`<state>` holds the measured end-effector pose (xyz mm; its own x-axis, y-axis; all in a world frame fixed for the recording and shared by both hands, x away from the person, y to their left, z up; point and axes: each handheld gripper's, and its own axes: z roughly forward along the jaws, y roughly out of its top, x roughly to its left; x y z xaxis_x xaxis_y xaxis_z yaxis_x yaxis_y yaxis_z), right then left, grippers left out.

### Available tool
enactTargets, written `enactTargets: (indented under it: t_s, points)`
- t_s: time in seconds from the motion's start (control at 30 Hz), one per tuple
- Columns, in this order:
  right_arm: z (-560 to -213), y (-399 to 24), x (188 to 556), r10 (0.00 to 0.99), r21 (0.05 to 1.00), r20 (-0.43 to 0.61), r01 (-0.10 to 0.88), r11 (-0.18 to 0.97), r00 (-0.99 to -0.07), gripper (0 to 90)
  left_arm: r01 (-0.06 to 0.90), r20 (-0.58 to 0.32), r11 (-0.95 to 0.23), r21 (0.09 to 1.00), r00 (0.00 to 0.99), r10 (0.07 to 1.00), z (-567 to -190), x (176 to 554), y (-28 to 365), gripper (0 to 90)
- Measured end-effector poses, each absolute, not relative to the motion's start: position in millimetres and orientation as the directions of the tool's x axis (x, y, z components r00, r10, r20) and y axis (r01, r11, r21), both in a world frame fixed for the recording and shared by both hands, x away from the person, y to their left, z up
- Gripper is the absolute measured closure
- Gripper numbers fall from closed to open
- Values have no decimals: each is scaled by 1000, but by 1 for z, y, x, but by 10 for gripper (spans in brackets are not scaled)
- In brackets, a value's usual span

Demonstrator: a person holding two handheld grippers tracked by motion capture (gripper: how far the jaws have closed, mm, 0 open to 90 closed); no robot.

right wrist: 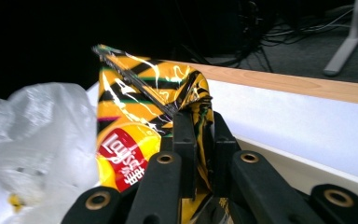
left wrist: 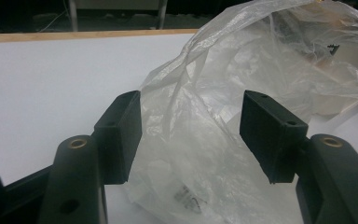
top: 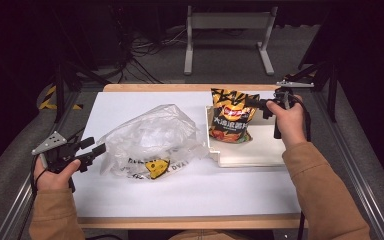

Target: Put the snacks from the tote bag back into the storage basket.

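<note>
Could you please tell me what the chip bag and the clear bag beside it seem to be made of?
The chip bag looks like glossy printed foil-plastic film: it shows sharp highlights and stiff creases. The clear bag seems to be thin, soft, translucent plastic film, probably polyethylene, with fine wrinkles and the table showing through.

chip bag (right wrist: 135, 140): lower end cut off at 6 o'clock, behind the jaws
plastic bag (left wrist: 223, 121): printing blurred; top cut off at 12 o'clock

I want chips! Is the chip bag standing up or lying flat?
Standing up: the chip bag stands in the white tray, pinched at its top corner by the right gripper.
</note>
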<state>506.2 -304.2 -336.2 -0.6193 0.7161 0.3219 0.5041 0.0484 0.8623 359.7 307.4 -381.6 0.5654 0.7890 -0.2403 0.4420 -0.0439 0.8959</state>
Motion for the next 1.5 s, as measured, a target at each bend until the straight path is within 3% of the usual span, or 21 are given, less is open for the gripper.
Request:
enactTargets:
  t_s: [0.4, 0.87, 1.5]
  points:
    - [-339, -301, 511, 767, 874, 244, 477, 91, -593, 704, 442, -240, -46, 896, 567, 788, -381, 362, 306, 380]
    - [-332, -297, 507, 754, 895, 269, 444, 34, -600, 418, 446, -245, -42, 894, 566, 787, -382, 362, 306, 367]
    - [-292, -298, 479, 656, 946, 229, 324, 24, -719, 290, 433, -212, -74, 898, 575, 791, -372, 357, 303, 304]
